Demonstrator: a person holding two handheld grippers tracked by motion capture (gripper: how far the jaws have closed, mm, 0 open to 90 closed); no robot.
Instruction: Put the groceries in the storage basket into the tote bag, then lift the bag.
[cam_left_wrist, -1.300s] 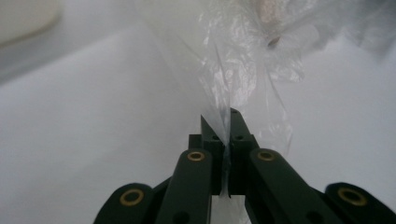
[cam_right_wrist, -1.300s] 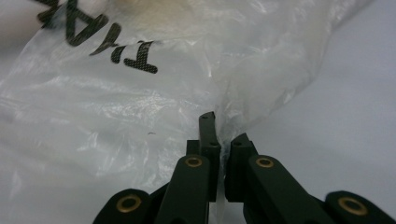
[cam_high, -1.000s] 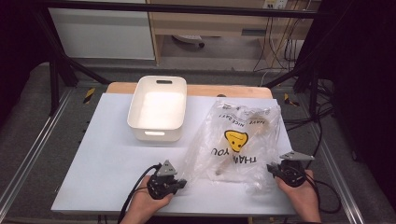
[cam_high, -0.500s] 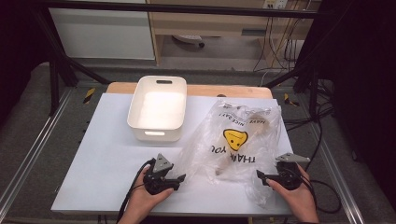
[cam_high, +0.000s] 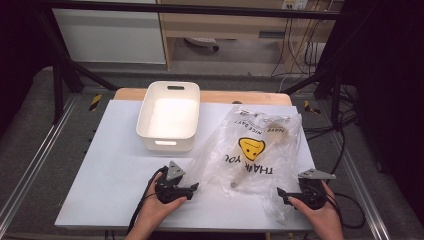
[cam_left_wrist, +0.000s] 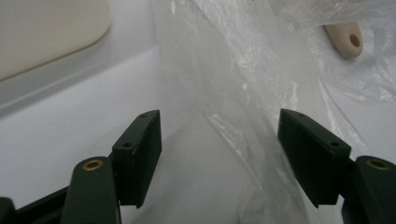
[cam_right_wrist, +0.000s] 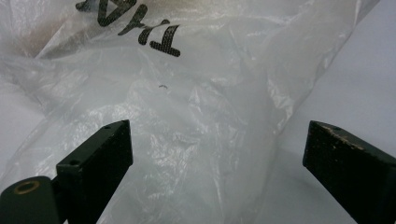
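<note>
The left gripper (cam_high: 194, 186) is held low over the white counter (cam_high: 100, 165), its jaws spread wide after having just been opening. In the left gripper view, a fold of the clear plastic bag (cam_left_wrist: 243, 93) is seen lying between the two jaws, nearer the right-hand one, but no pad is pressed against it, so the bag is released on this side. In the high view, the bag's (cam_high: 255, 150) left edge is found just beside this gripper's tips. A white bin (cam_high: 170, 116) is set on the counter behind the left gripper, next to the bag's upper left edge.

The bag is spread flat across the right half of the counter, between the two grippers and reaching away from them. It is printed with a yellow smiley face (cam_high: 251, 148) and black lettering. A pale wooden utensil (cam_high: 260, 150) is seen inside it; its handle end, with a hole, is also seen through the film in the left gripper view (cam_left_wrist: 343, 39).

The right gripper (cam_high: 281, 193) is held at the bag's near right corner. Its jaws have likewise just been opening and stand far apart. In the right gripper view, crumpled film (cam_right_wrist: 196, 140) is seen lying loose between them, gripped by neither pad.
</note>
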